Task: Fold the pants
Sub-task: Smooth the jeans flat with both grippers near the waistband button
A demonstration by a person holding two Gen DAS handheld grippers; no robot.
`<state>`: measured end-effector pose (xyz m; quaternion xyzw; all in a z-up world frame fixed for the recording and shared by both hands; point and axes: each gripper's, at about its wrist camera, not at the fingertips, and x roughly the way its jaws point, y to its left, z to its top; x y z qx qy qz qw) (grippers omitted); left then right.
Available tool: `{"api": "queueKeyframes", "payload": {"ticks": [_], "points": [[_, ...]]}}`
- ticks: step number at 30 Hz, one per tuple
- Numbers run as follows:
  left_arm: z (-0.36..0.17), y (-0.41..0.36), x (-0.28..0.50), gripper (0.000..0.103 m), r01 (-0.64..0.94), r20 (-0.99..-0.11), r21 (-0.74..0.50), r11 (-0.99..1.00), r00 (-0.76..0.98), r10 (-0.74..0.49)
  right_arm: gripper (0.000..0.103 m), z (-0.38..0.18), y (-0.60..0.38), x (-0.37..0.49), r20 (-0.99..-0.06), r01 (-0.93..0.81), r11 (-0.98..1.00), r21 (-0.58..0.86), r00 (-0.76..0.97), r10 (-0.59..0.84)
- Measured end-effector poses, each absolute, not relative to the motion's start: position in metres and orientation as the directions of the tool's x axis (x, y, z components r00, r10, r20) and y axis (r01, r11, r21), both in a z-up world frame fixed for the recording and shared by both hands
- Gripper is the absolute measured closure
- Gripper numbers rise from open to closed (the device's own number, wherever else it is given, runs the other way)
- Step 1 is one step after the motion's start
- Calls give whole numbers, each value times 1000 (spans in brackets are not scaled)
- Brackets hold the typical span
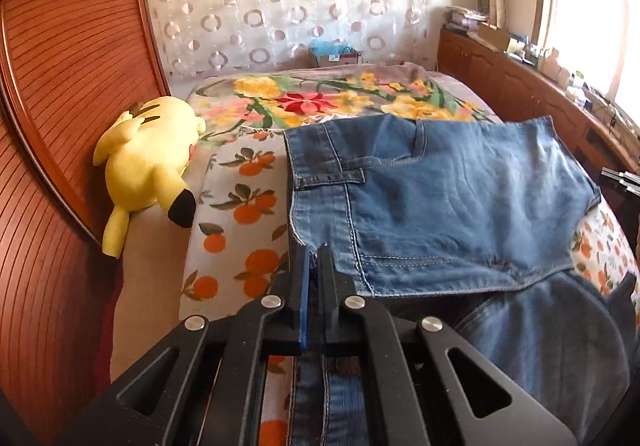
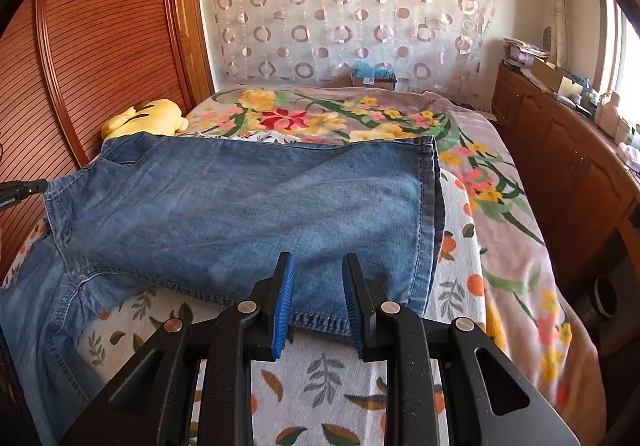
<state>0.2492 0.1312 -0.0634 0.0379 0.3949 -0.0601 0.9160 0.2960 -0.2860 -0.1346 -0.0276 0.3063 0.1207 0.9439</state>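
Observation:
Blue denim pants [image 1: 440,201] lie on the bed, one leg folded across the other. In the left wrist view my left gripper [image 1: 314,250] is shut on the waistband edge of the pants at their near left corner. In the right wrist view the pants [image 2: 240,213] spread across the bed with the leg hems at the right. My right gripper [image 2: 318,260] is open, its blue-padded fingers [image 2: 285,298] just above the near hem edge, nothing held. The left gripper's tip shows at the far left [image 2: 24,189].
A yellow plush toy [image 1: 148,161] lies by the wooden headboard [image 1: 60,85] on the left. A floral blanket [image 2: 500,205] covers the far and right side of the bed. A wooden cabinet [image 2: 560,165] with clutter runs along the right under the window.

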Motion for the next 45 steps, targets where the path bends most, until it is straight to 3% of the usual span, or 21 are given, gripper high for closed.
{"api": "queueKeyframes", "payload": {"ticks": [6,8,10,25,30,34,45], "points": [[-80,133,238,95,150,-756,-34,988,642,-124,78,-133,-283,280,-571,-256,966,36,788,230],[-81,133,230,80,153,-758,-50,987,637,-137,78,-132,-282,273,-565,-262,964,42,790,240],[-86,132,222,76,151,-765,-40,988,631,-128,77,-131,-279,265,-557,-270,962,45,792,248],[-108,122,229,68,185,-804,-6,983,584,-114,77,-140,-265,242,-544,-297,951,85,786,294],[-110,127,225,68,182,-796,-34,983,589,-136,77,-145,-262,236,-545,-295,951,96,784,298],[-106,118,216,83,210,-780,18,978,614,-118,77,-148,-264,232,-546,-289,952,103,783,297],[-43,112,176,84,225,-659,40,974,739,-144,76,-151,-264,221,-544,-281,952,120,784,299]]}}
